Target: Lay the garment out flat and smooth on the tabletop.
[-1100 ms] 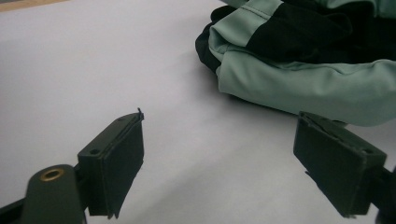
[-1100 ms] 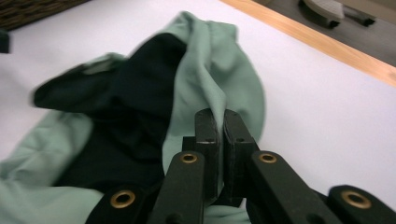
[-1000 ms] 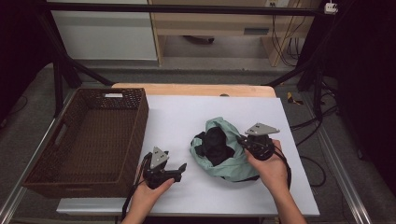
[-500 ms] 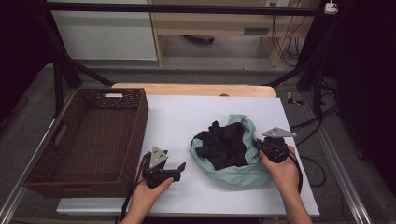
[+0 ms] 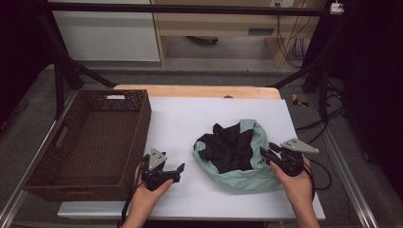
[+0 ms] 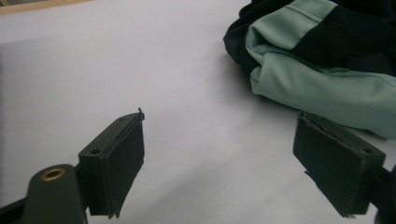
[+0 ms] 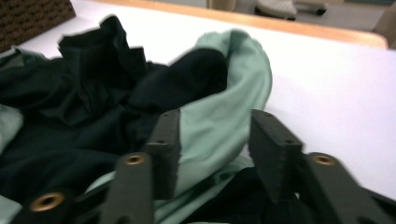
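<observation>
A dark brown wicker basket [image 5: 47, 164] stands empty at the table's left edge. A white sheet [image 5: 190, 114] covers the wooden tabletop [image 5: 199, 90], whose far strip shows bare

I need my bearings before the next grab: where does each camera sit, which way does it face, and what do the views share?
High view: above the person's side, looking forward and down on the table, basket and garment; both forearms, left gripper, right gripper.
Left gripper view: rides the left gripper, faces across the table toward the garment; open jaws.
Right gripper view: rides the right gripper, faces the garment; jaws, just opening, stand around a green fold.
Shared: the garment, the white table.
</observation>
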The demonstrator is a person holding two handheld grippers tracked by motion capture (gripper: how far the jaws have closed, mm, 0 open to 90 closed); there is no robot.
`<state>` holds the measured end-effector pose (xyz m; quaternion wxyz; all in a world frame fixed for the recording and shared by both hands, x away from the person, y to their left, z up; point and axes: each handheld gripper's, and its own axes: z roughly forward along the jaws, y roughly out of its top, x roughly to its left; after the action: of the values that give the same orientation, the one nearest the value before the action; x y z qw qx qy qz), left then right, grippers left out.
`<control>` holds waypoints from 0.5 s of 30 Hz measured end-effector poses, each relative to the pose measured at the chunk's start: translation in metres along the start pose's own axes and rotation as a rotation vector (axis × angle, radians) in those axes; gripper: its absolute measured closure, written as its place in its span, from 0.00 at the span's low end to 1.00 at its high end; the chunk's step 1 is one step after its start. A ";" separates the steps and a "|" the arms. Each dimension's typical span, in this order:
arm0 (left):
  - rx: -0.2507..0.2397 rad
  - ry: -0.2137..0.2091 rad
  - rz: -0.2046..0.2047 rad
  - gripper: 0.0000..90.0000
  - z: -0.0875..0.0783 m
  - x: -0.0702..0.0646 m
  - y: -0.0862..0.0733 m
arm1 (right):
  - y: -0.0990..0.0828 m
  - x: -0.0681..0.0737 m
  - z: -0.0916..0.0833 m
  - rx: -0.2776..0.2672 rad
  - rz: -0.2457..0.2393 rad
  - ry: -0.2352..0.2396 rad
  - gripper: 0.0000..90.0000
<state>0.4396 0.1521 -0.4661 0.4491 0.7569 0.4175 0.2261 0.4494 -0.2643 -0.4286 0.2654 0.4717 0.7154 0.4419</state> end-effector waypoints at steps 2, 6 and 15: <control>-0.002 0.001 -0.002 0.18 -0.001 0.001 0.000 | 0.002 0.007 -0.002 -0.013 -0.005 -0.010 0.49; -0.005 -0.006 0.001 0.17 -0.001 0.002 0.001 | 0.006 0.020 -0.001 -0.016 -0.017 -0.005 0.39; -0.003 -0.005 -0.009 0.10 0.000 0.000 0.001 | 0.011 0.043 0.004 0.003 -0.048 0.017 0.25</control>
<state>0.4400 0.1513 -0.4653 0.4524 0.7549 0.4193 0.2227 0.4394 -0.2217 -0.4191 0.2692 0.4508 0.7295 0.4383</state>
